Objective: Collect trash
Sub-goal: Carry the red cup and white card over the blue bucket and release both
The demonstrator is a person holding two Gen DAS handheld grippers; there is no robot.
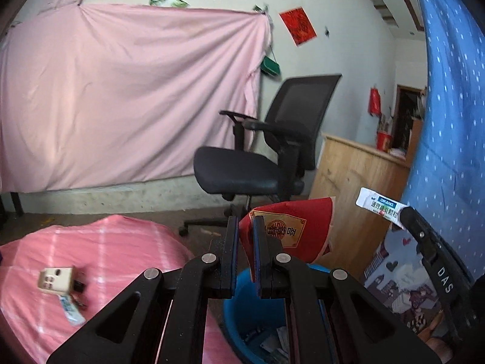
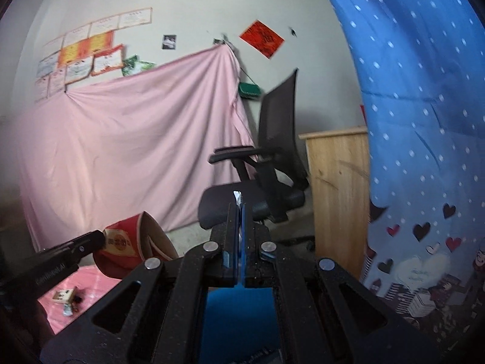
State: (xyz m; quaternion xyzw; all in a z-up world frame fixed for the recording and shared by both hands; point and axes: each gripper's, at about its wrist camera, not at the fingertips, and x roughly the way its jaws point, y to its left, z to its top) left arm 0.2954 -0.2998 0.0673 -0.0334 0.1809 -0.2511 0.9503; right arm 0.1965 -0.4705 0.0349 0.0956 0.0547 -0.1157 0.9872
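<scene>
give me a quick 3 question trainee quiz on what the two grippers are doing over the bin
1. True or false: the left gripper is shut on a red paper cup.
2. What does the right gripper pinch? A) white sachet B) spoon C) sock
3. Fill in: below both grippers sits a ____ bucket.

Key: 1 true; 2 A, the white sachet; 3 blue.

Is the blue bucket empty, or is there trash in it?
Not empty. Looking down from the left wrist, the blue bucket already has paper scraps lying at its bottom.
</scene>
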